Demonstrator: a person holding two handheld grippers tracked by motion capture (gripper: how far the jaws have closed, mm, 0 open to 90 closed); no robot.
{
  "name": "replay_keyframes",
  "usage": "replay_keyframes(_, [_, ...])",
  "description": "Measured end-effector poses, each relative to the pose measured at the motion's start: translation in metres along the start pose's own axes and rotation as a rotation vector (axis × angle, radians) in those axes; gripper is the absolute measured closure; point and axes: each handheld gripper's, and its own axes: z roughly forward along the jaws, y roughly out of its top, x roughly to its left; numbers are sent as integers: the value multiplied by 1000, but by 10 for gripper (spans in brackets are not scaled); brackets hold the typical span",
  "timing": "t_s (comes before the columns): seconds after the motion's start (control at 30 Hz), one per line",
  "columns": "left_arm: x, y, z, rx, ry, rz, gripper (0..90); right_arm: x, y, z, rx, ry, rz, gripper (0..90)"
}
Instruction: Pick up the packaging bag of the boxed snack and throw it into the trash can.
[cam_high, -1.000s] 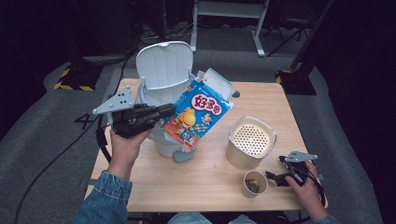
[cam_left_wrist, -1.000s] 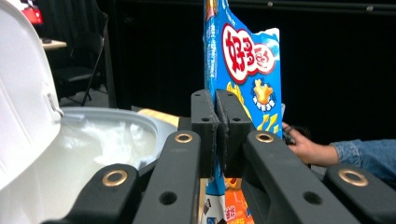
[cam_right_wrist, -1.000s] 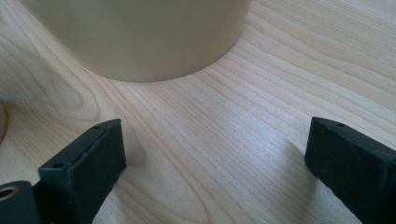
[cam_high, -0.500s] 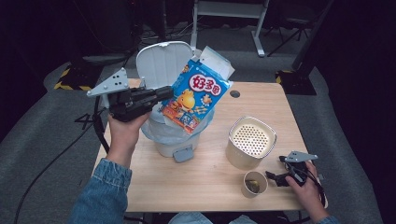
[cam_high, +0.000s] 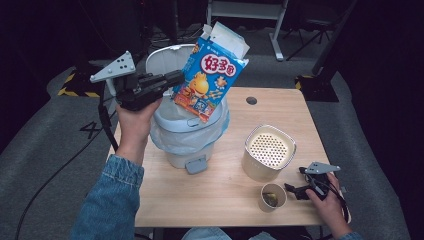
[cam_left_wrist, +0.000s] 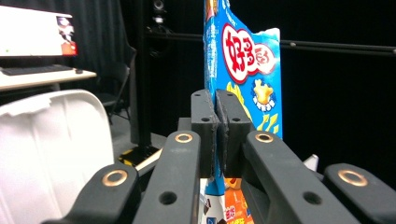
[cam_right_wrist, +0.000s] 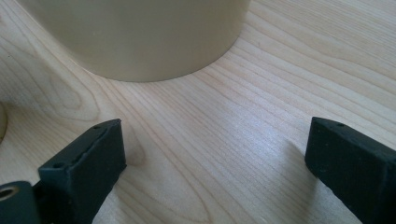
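Observation:
A blue snack box (cam_high: 212, 75) with a torn-open top hangs tilted above the white pedal bin (cam_high: 187, 137), whose lid (cam_high: 165, 55) stands up. My left gripper (cam_high: 175, 78) is shut on the box's edge, held by a hand in a denim sleeve. In the left gripper view the jaws pinch the thin box (cam_left_wrist: 247, 60) at the left gripper (cam_left_wrist: 217, 121), with the bin lid (cam_left_wrist: 51, 154) to the left. My right gripper (cam_high: 295, 190) rests low on the table at the front right, open; the right gripper (cam_right_wrist: 215, 158) has bare wood between its jaws.
A beige round container with a perforated top (cam_high: 267, 150) stands right of the bin; its wall (cam_right_wrist: 135, 32) is just ahead of the right jaws. A paper cup (cam_high: 272, 197) sits beside the right gripper. The wooden table (cam_high: 220, 200) ends at dark floor.
The left hand has lifted the snack box higher, from beside the bin's rim to above its opening. The right hand has stayed where it was.

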Motion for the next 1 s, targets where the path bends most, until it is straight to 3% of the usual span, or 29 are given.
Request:
replay_keyframes(0.17, [4, 6, 4, -13, 43, 3, 869, 0, 0, 0, 0, 0, 0, 51])
replay_keyframes(0.37, [13, 7, 3, -46, 149, -22, 870, 0, 0, 0, 2, 0, -3, 48])
replay_keyframes(0.57, [18, 5, 3, -47, 223, -22, 869, 0, 1, 2, 5, 4, -3, 34])
replay_keyframes(1.0, [28, -10, 17, 19, 271, -28, 869, -1, 2, 2, 7, 3, -4, 31])
